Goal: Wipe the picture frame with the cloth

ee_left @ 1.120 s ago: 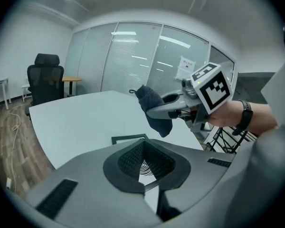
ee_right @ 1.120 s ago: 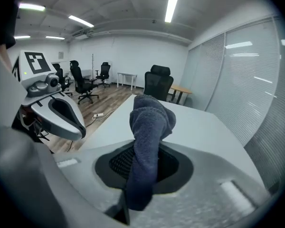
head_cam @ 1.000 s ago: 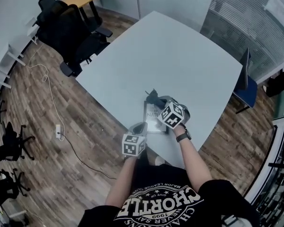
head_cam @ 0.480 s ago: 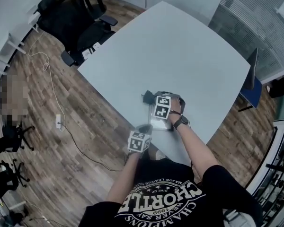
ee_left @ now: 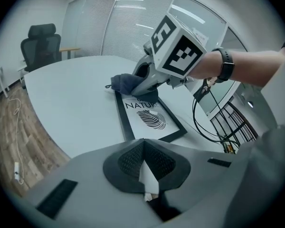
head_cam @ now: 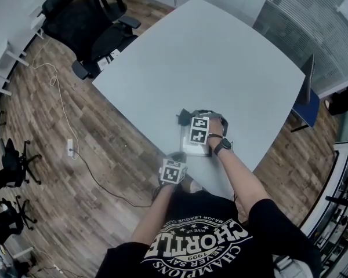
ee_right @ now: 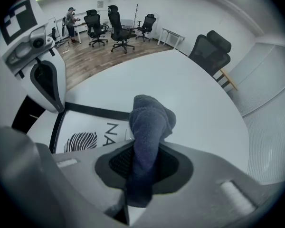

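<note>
- While pinching the dark grey cloth (ee_right: 149, 122) between its fingers, the right gripper (ee_right: 142, 172) is pressing it on the black picture frame (ee_right: 92, 110) lying on the tabletop (ee_right: 180, 84).
- Left gripper (ee_left: 145, 177) is hovering near the frame, its fingers pressed together and empty.

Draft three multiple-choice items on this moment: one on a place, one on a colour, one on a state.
1. Where on the table does the picture frame lie?
A. At the far corner
B. In the middle
C. By the edge nearest the person

2. What colour is the frame's border?
A. Black
B. White
C. Red

3. In what state is the right gripper?
A. Open and empty
B. Shut on the cloth
C. Shut on the frame

Answers:
1 C: the head view shows it at the near edge.
2 A: the border is black in both gripper views.
3 B: the cloth stands clamped between its jaws.
</note>
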A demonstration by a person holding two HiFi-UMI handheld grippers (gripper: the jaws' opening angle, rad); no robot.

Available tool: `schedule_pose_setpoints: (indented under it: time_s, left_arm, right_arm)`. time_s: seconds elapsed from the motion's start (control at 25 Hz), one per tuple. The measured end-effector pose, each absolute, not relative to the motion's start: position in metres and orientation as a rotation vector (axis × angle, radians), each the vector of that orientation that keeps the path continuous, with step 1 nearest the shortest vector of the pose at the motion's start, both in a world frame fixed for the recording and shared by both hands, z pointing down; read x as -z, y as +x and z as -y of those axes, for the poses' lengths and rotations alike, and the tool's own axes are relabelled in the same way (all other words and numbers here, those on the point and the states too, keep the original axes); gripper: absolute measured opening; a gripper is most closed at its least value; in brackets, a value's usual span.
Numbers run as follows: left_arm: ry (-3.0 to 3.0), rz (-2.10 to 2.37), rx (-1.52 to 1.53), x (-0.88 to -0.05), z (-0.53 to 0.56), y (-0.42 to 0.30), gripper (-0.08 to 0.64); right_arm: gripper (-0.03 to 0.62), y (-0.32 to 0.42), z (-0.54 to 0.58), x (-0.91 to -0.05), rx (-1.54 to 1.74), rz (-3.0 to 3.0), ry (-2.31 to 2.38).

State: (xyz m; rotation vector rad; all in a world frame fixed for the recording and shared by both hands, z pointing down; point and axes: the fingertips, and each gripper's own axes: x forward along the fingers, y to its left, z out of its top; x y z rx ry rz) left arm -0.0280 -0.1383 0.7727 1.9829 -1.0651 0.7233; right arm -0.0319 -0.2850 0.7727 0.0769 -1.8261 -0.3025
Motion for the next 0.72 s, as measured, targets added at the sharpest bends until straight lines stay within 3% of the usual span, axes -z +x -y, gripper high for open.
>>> schedule_pose_setpoints:
  time_s: [0.4, 0.72]
  left_arm:
    - [1.964, 1.082, -0.684, -0.772, 0.139, -0.031, 0.005]
    - [1.957, 1.091, -0.684, -0.774, 0.14, -0.028, 0.005]
  right_arm:
    - [0.075, 0.052, 0.291, -0.768, 0.3, 1.694, 0.172]
    - [0.075, 0.063, 0.291, -0.768, 0.251, 1.713, 0.231]
